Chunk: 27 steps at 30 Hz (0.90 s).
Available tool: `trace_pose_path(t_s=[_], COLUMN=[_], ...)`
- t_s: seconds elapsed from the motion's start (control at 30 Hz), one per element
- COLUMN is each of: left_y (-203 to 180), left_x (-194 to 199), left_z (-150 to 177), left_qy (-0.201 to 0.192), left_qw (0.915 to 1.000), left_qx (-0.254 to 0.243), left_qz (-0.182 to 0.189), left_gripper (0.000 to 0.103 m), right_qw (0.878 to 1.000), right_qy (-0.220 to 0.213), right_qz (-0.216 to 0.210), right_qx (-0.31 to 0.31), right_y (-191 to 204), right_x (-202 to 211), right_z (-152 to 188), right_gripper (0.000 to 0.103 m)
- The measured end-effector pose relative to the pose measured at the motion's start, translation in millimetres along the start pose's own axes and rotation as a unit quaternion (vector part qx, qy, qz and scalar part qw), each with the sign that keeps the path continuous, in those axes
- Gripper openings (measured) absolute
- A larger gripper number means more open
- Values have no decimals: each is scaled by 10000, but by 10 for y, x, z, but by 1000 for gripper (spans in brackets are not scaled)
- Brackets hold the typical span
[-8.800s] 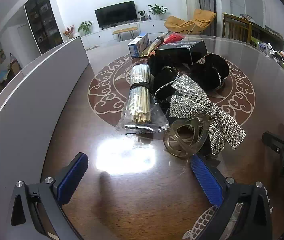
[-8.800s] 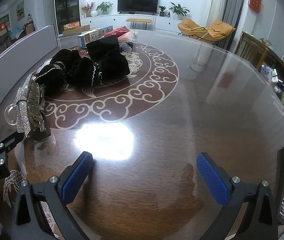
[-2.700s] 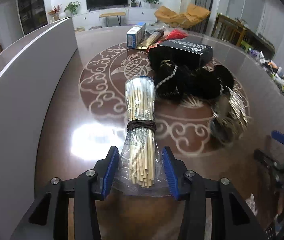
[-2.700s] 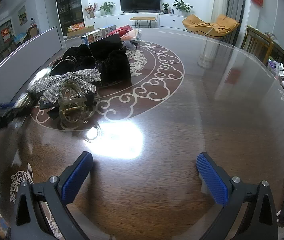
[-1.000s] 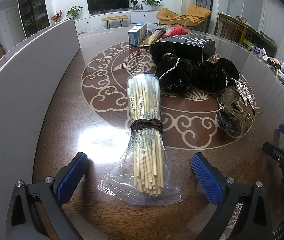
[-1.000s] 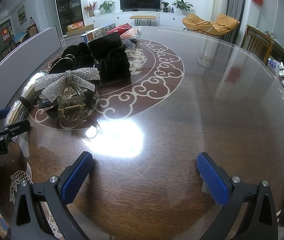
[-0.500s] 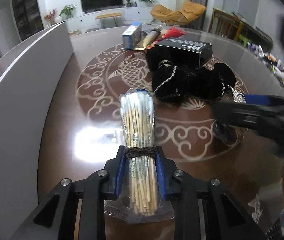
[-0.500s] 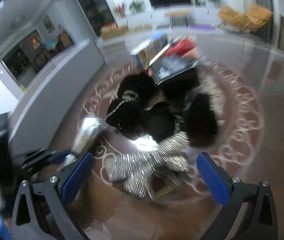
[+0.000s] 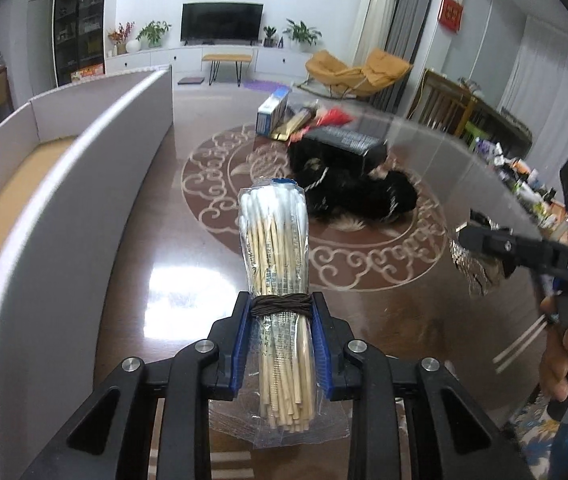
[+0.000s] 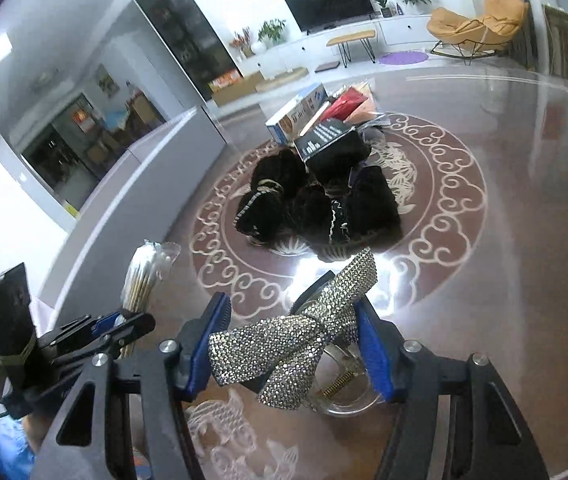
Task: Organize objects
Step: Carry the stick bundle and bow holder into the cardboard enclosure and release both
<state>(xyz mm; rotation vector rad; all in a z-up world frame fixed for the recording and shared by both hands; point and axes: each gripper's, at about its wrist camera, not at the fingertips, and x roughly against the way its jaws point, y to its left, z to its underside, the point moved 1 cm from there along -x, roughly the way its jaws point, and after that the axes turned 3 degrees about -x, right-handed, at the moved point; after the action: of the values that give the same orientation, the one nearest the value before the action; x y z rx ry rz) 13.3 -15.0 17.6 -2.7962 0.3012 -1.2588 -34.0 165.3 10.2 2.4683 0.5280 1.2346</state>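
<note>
Cotton swabs (image 9: 275, 264) sit squeezed in the left gripper (image 9: 280, 320) above the tabletop (image 9: 187, 248), the right gripper (image 10: 292, 344) pinches the sparkly bow clip (image 10: 296, 340), and both probably go next into the box (image 9: 83, 184) on the left.

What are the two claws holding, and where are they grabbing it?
The left claw pinches the bag of cotton swabs at its brown tie band. The right claw squeezes the sparkly bow hair clip across its middle.

Bagged swabs (image 9: 275, 256) — rhinestone bow clip (image 10: 296, 344)
</note>
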Motion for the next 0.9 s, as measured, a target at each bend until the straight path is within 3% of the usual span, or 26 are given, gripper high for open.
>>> trace_pose_path(t_s=[0.27,0.47,0.67,0.9], left_y=[164,857,1783,2605], left_x=[624,1164,1343,1242], left_z=[-176,-274,-238,-73], left_qy=[-473,-716,-482,63], left_qw=[9986,9954,9879,9777], left_qx=[219,545,877,1304], left_qz=[122,-336,-1182,-1642], left_gripper=[28,28,28,28], right_qw=[9995,9928,9736,9534], right_qy=[-73,96,176,486], right_qz=[-228,-878,-1579,-1716], right_qx=[188,812,1640,2431], right_y=[354,1283,2490,3544], right_x=[184,21,-229,-853], right_z=[-53,-107,-257,-260], right_gripper=[62,62,62,63])
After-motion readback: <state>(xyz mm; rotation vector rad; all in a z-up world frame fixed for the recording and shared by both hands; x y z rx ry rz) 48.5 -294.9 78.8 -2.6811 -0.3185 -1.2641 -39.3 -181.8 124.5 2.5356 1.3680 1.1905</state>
